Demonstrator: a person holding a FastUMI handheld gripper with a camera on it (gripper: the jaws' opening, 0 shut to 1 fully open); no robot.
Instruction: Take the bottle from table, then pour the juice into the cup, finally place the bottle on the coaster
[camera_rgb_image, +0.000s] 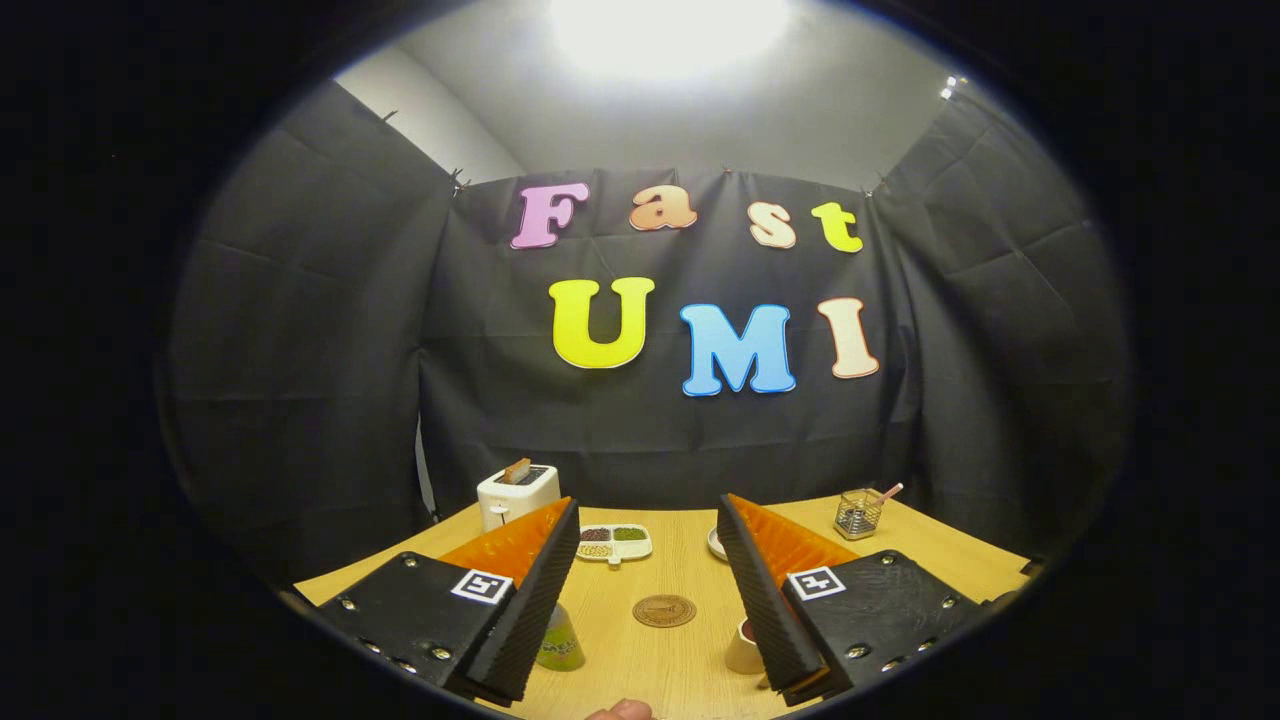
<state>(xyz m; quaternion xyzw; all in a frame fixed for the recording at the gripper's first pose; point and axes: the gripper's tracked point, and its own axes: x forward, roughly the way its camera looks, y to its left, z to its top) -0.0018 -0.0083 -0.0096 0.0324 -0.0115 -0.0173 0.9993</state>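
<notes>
Gripper view: the gripper (648, 600) is spread wide, holding nothing. Bottle (560, 640), cup (745, 648) and coaster (664, 610) wait, low in the frame; nothing is done yet.

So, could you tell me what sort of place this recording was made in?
Probably a staged kitchen-style booth: a wooden table walled in by black cloth, set with a toaster, a divided snack tray and a coaster. The gripper hangs open above it.
</notes>
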